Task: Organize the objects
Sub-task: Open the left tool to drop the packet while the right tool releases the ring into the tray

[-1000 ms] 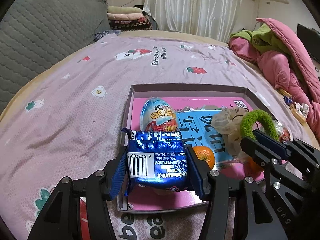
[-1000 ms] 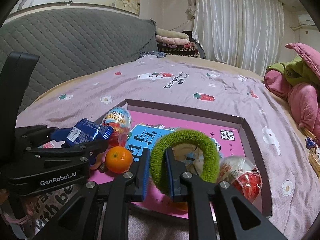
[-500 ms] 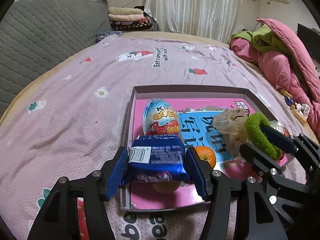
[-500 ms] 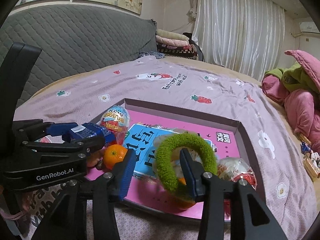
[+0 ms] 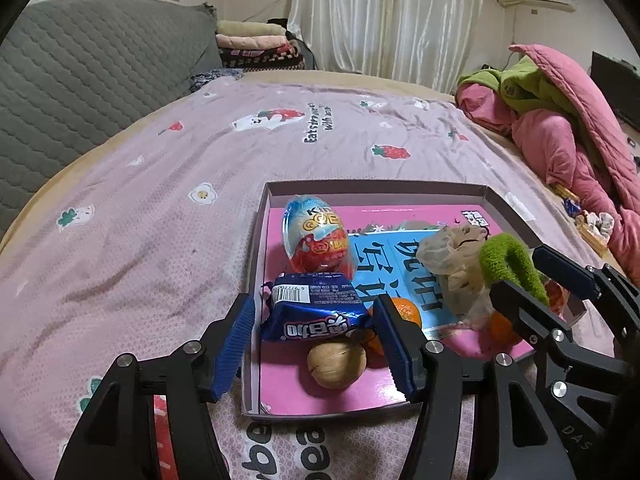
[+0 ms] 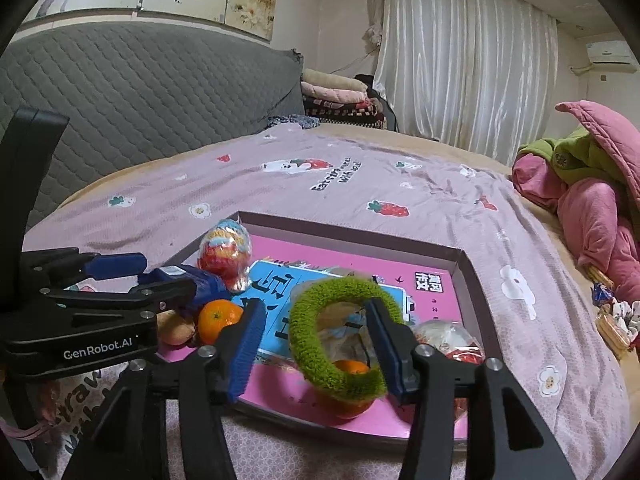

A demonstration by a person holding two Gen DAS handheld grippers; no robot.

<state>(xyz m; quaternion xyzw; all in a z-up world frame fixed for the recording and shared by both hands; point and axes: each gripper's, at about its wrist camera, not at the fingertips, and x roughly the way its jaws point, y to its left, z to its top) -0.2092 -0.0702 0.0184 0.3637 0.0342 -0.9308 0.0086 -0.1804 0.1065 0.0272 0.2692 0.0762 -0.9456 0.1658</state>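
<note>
A shallow pink box lid [image 5: 256,264] lies on the bed. My left gripper [image 5: 316,344] is open; the blue snack packet [image 5: 316,312] lies between its fingers in the box, on a walnut [image 5: 336,364], beside an orange [image 5: 400,308] and a Kinder egg [image 5: 314,232]. My right gripper [image 6: 316,344] is open; the green fuzzy hair band [image 6: 340,332] stands between its fingers, leaning on the right one, over a plastic bag [image 5: 452,264] and an orange [image 6: 350,368]. The hair band also shows in the left wrist view [image 5: 512,264].
The lilac bedsheet [image 5: 160,200] surrounds the box. A grey quilted headboard [image 6: 140,92] is at the left, pink and green bedding [image 6: 592,184] at the right. A red-and-clear wrapped item [image 6: 452,340] lies in the box's right corner [image 6: 468,280].
Both grippers have opened. The blue packet dropped from the left gripper into the box, uncovering the walnut. The right gripper released the hair band, which now rests over the bag.
</note>
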